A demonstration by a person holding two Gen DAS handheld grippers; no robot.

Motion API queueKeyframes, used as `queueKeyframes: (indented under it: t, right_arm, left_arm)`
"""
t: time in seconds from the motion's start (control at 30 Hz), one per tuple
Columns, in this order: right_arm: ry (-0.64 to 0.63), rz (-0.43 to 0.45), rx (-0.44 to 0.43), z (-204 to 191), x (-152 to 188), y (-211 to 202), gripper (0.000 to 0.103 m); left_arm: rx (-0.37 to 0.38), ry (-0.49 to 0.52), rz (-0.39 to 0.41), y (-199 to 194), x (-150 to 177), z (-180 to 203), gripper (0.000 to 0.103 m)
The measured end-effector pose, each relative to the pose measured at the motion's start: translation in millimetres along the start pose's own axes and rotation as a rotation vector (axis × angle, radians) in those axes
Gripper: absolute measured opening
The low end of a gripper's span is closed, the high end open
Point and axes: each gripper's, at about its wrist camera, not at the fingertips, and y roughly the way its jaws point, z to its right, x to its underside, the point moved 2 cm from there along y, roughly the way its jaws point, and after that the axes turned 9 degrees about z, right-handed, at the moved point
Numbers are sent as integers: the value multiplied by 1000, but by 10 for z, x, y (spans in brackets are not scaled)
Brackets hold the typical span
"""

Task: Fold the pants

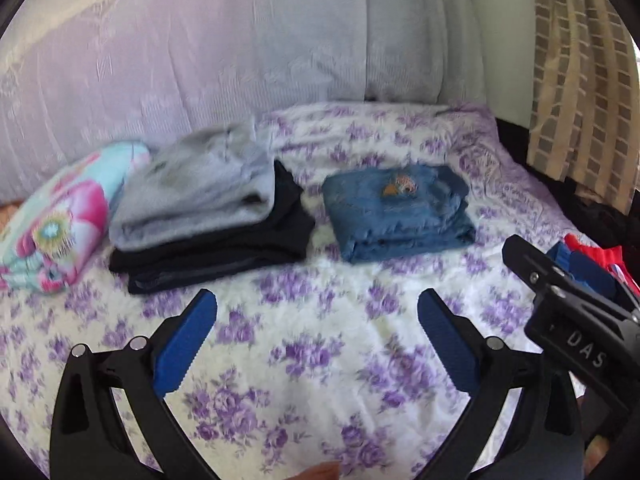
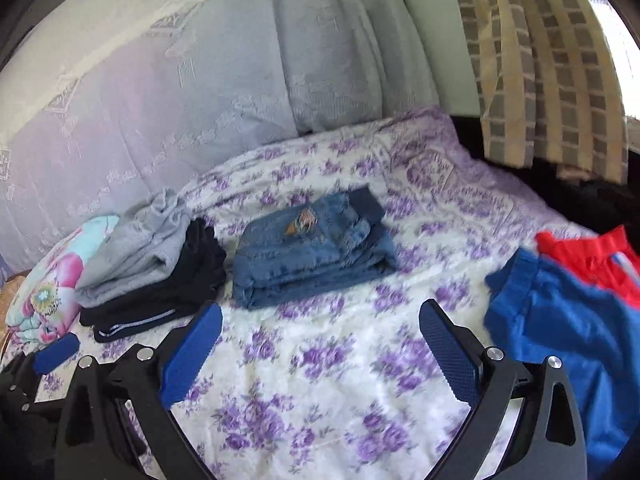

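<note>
Folded blue jeans [image 1: 398, 212] lie on the floral bed sheet [image 1: 320, 360], also in the right wrist view [image 2: 312, 252]. To their left sits a stack of folded grey pants [image 1: 196, 192] on black pants [image 1: 224, 248], also seen from the right [image 2: 160, 280]. Unfolded blue pants [image 2: 560, 328] and a red garment [image 2: 588, 256] lie at the right. My left gripper [image 1: 318, 312] is open and empty above bare sheet. My right gripper [image 2: 320, 326] is open and empty, just left of the blue pants; it shows at the right of the left view [image 1: 568, 292].
A colourful floral pillow [image 1: 56, 216] lies at the far left. White lace curtains [image 1: 200, 60] hang behind the bed, and a checked curtain [image 1: 580, 100] at the right. The bed's right edge drops into a dark gap [image 2: 600, 200].
</note>
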Motion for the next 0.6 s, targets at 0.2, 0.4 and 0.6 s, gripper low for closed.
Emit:
queueKeyframes:
  t: [0.2, 0.4, 0.6]
  right_arm:
    - [-3, 132, 74, 188, -348, -88, 99]
    - [-36, 46, 37, 305, 3, 148, 99]
    - [-100, 56, 55, 229, 62, 160, 99]
  left_arm:
    - [-17, -25, 58, 61, -429, 167, 98]
    - [-48, -4, 29, 348, -175, 151, 98]
    - [-42, -14, 29, 336, -122, 146, 98]
